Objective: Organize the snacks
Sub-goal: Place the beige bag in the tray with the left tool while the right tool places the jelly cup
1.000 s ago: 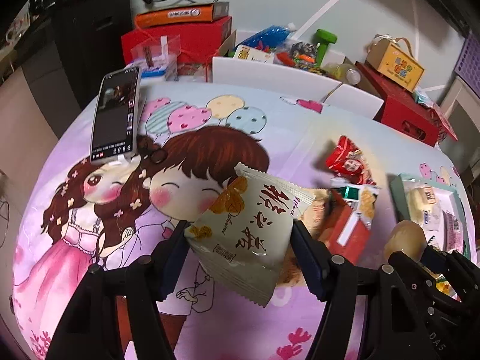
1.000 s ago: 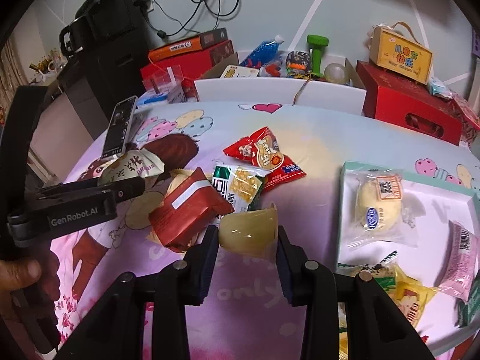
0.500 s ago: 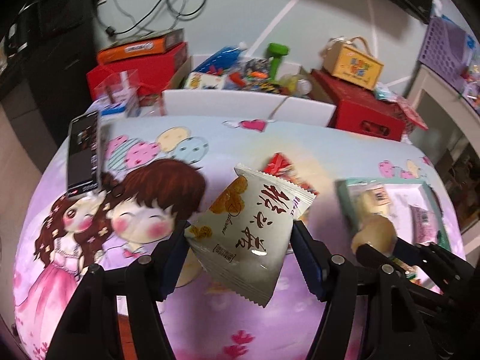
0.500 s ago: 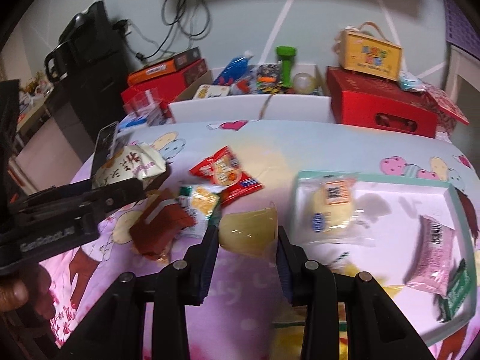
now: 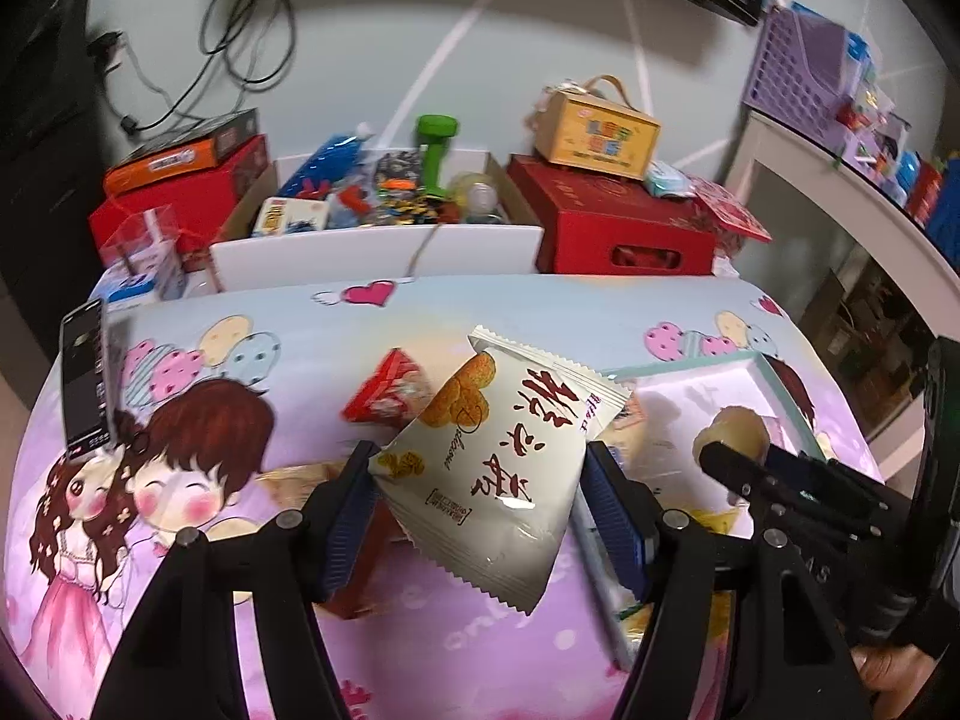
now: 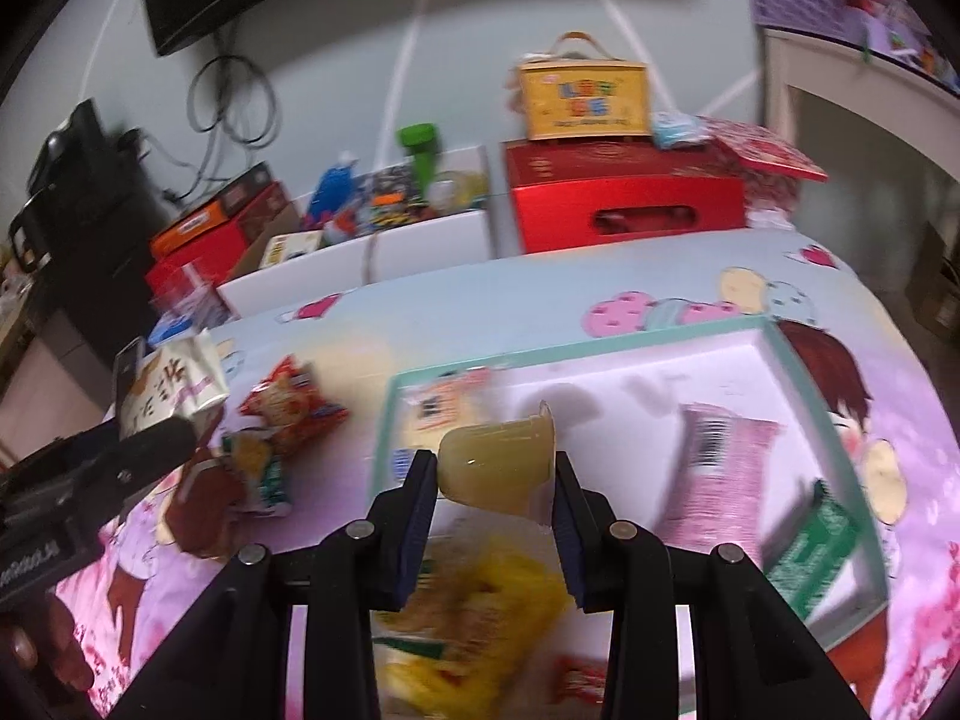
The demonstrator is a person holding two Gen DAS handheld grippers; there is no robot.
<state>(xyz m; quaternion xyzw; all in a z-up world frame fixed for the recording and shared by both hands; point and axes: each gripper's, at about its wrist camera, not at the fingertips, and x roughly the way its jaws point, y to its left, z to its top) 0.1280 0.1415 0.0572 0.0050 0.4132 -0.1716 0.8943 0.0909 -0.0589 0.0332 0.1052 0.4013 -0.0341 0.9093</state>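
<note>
Here, the left wrist view shows the left gripper [image 5: 480, 480] clamped on a cream snack packet [image 5: 498, 468], held above the cartoon-print tablecloth [image 5: 198, 420]; a phone [image 5: 84, 384] lies far left, and the right gripper's jelly cup appears at the right. The blurred right wrist view shows the right gripper [image 6: 495, 480] pinching a yellow jelly cup [image 6: 495, 462] over the teal-rimmed tray [image 6: 804, 396], where a pink packet [image 6: 720, 462], a green packet [image 6: 810, 546] and a yellow bag [image 6: 480, 618] lie.

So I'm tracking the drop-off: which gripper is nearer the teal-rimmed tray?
Right. The right gripper, holding a jelly cup, is over the tray; the left gripper, holding a snack packet, is beside the tray's left edge.
</note>
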